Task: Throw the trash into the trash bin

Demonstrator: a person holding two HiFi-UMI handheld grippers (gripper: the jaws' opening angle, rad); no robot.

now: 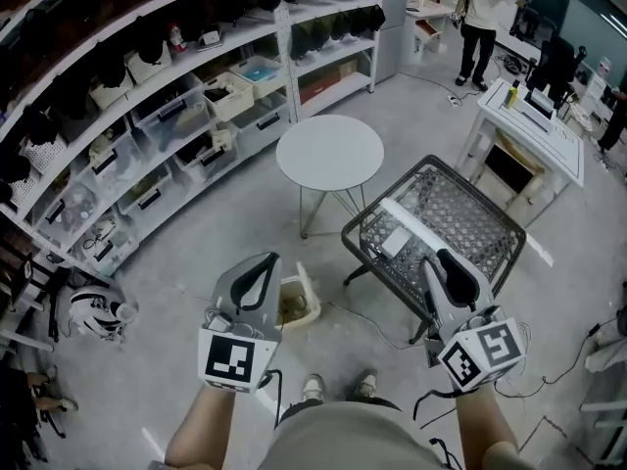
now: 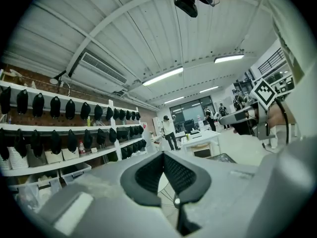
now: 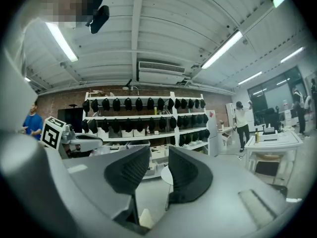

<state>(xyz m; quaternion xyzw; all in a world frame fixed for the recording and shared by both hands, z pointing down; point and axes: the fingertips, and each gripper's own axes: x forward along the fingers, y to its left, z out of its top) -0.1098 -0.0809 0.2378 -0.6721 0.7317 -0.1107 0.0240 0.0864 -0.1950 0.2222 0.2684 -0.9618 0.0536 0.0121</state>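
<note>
Bin (image 1: 297,305): small, cream, squarish, open-topped, with brownish stuff inside. Stands on the grey floor (image 1: 196,262), just right of the left gripper (image 1: 261,262) in the head view and partly hidden behind it. Sits near the legs of the round table (image 1: 330,152), left of the mesh table (image 1: 509,225).

Left gripper: jaws closed tip to tip, nothing between them, held roughly level above the floor.

Right gripper (image 1: 446,262): jaws a narrow gap apart, nothing gripped, held over the near edge of the mesh table.

On the mesh top: white pieces (image 1: 395,241), too small to identify.

Along the left wall: shelves (image 1: 147,116) stacked with boxes (image 1: 230,91).
</note>
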